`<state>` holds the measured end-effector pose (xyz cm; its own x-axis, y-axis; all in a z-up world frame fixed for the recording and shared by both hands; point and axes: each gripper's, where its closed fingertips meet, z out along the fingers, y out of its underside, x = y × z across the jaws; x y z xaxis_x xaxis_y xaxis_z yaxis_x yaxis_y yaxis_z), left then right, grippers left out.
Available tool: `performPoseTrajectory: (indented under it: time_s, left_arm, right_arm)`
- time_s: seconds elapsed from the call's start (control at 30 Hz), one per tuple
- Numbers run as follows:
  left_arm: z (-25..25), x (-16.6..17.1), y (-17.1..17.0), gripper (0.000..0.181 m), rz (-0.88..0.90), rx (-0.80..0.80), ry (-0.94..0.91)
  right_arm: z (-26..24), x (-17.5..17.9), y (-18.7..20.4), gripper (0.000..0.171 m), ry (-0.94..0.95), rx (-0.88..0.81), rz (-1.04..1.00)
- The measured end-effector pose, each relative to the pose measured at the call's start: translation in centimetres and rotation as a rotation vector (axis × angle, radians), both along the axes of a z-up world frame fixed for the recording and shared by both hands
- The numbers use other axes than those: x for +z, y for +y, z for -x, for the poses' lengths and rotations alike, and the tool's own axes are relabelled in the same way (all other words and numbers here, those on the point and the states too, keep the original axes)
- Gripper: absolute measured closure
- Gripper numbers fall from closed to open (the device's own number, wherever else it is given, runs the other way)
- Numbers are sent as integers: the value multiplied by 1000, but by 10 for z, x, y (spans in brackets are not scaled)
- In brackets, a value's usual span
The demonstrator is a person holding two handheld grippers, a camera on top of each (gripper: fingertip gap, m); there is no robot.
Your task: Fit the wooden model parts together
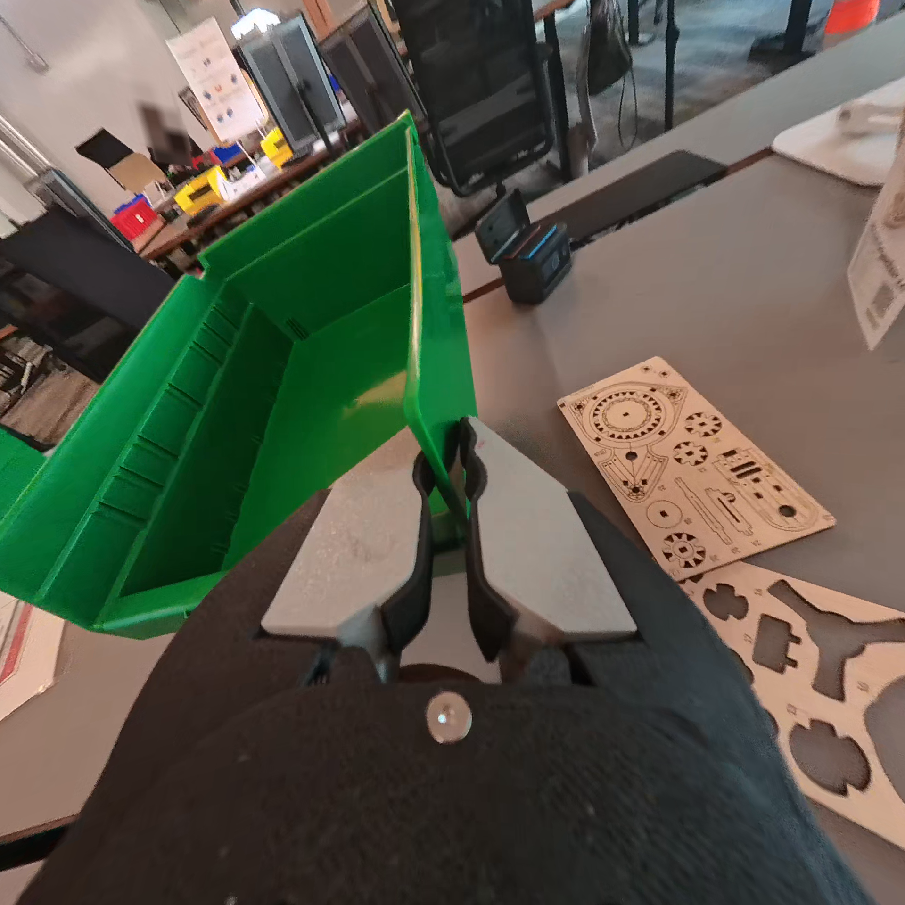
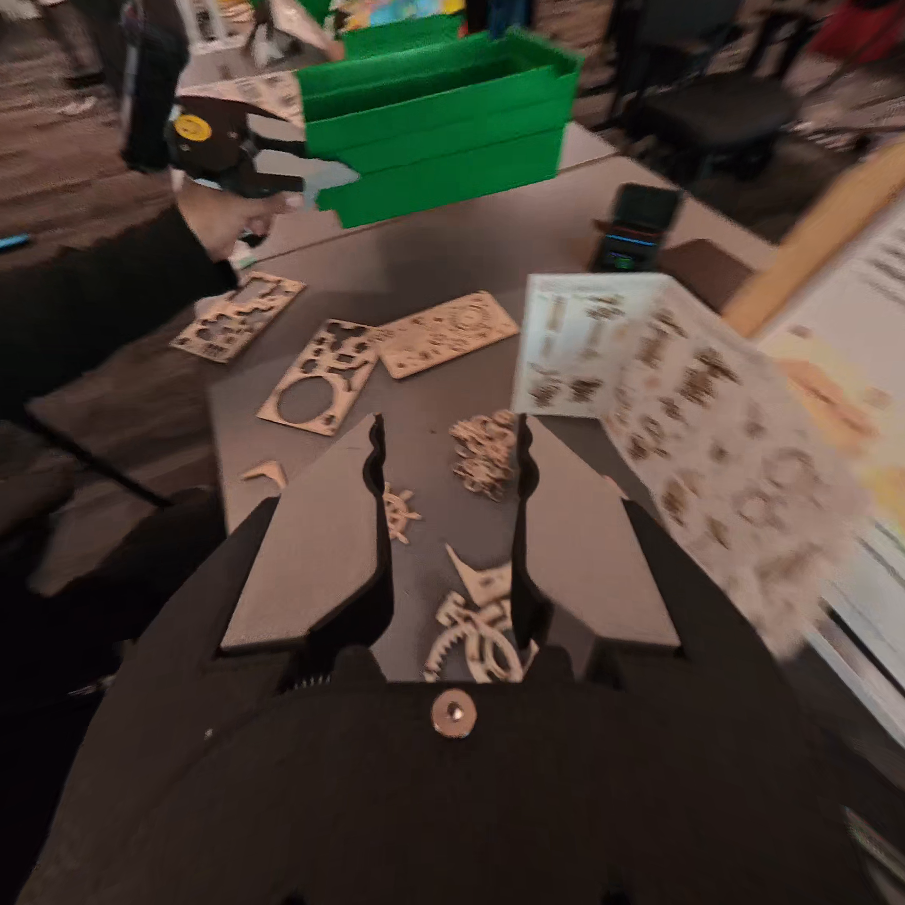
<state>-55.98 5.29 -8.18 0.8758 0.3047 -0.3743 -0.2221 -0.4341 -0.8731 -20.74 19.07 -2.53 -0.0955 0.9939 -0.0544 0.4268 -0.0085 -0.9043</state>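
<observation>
My left gripper (image 1: 448, 458) is shut on the side wall of an empty green plastic bin (image 1: 274, 392) and holds it tilted above the grey table. The right wrist view shows that same bin (image 2: 436, 142) lifted at the far side, with the left gripper (image 2: 338, 176) clamped on its near corner. My right gripper (image 2: 448, 440) is open and empty above loose wooden parts: a pile of small pieces (image 2: 482, 453), a ship's wheel (image 2: 399, 512) and a partly built gear assembly (image 2: 477, 631). Wooden part sheets (image 1: 695, 465) (image 2: 323, 377) lie flat on the table.
An open instruction booklet (image 2: 636, 367) stands at the right. A small black case with its lid up (image 1: 531, 250) (image 2: 631, 235) sits behind the sheets. A small curved wooden offcut (image 2: 267, 472) lies at the left. Chairs and other tables stand beyond. The partly built gear assembly (image 2: 477, 631) lies some 20 centimetres from my right tips, 45 centimetres from my left tips. About 20 centimetres separates my right fingertips from the ship's wheel (image 2: 399, 512).
</observation>
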Motion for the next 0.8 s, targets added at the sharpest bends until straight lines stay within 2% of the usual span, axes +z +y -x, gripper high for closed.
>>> performPoseTrajectory:
  time_s: [0.17,0.3,0.33,0.4,0.5,0.63,0.8]
  left_arm:
    - [-3,-41,24,176,139,5,-30]
    - [-10,-70,25,176,216,2,-58]
    - [-12,-70,25,175,212,-3,-60]
    - [-19,-53,20,152,142,0,-56]
    - [-40,-25,0,121,79,-4,-108]
    - [-95,4,-35,114,-14,-85,-129]
    - [-191,-10,-71,108,-71,-212,-257]
  right_arm:
    - [-74,-13,53,123,87,-149,5]
    - [-129,-39,87,115,23,-269,-30]
    - [-141,-46,95,114,12,-300,-25]
    - [-163,-61,108,112,-3,-361,2]
    - [-188,-83,106,112,16,-390,47]
    - [-214,-114,104,112,25,-450,16]
    - [-228,-139,104,113,96,-556,-55]
